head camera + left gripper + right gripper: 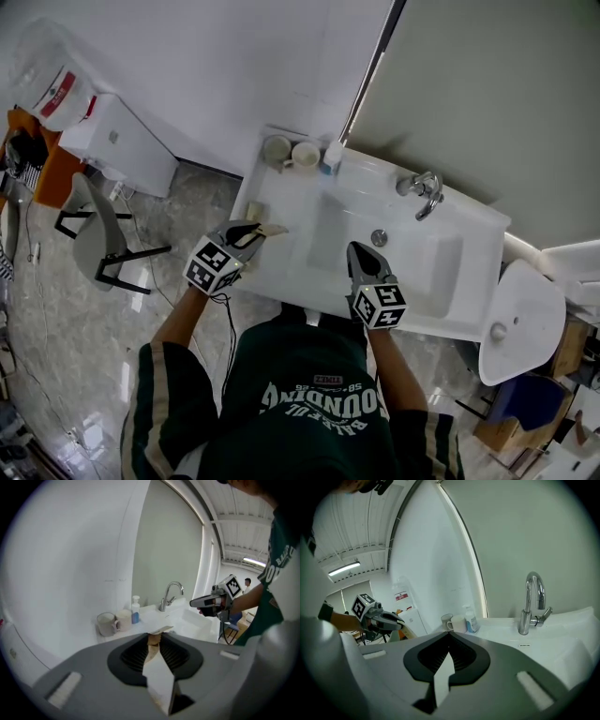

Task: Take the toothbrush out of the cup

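we note the left gripper [247, 232] clamped on a tan stick, probably the toothbrush [153, 640], at the left edge of the sink [441, 267], well apart from the grey cup [276, 150]. the right gripper [362, 253] has its jaws together on nothing, over the basin.

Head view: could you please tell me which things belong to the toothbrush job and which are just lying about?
Job: toothbrush, held in left gripper; grey cup; white cup.
Lying about: pump bottle; tap; small yellowish item.
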### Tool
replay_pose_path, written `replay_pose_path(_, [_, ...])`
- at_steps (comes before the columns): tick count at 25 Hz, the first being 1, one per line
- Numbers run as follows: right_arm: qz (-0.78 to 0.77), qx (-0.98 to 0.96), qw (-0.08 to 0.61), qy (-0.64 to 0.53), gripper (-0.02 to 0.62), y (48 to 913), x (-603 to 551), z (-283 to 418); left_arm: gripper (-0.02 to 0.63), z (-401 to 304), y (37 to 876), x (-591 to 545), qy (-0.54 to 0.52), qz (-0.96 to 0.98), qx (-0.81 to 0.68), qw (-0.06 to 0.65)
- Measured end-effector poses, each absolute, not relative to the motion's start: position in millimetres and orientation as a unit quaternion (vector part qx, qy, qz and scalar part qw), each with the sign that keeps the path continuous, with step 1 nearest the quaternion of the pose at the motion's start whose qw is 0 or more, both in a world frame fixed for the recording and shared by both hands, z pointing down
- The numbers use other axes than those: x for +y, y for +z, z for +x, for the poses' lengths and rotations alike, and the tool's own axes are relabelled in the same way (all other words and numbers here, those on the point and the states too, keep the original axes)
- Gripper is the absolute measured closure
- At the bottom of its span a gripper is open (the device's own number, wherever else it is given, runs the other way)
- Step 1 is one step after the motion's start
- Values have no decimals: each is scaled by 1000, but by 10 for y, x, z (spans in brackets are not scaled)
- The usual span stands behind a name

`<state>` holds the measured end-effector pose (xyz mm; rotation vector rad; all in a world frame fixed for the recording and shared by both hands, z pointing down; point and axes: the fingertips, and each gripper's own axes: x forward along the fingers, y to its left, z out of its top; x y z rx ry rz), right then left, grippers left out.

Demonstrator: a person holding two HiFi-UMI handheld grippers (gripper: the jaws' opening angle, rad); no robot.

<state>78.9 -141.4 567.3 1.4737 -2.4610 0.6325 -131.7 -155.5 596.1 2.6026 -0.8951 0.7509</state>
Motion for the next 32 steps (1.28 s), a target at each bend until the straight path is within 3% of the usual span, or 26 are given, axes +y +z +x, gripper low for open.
replay_pose_path(9, [500, -832, 101, 218, 594, 5693, -1473, 755, 477, -1374, 6183, -1323, 315, 885, -264, 219])
replay_pose_path(32, [573, -781, 96, 228, 594, 5704, -1237, 1335, 480, -943, 6984, -2535, 339, 837, -301, 306])
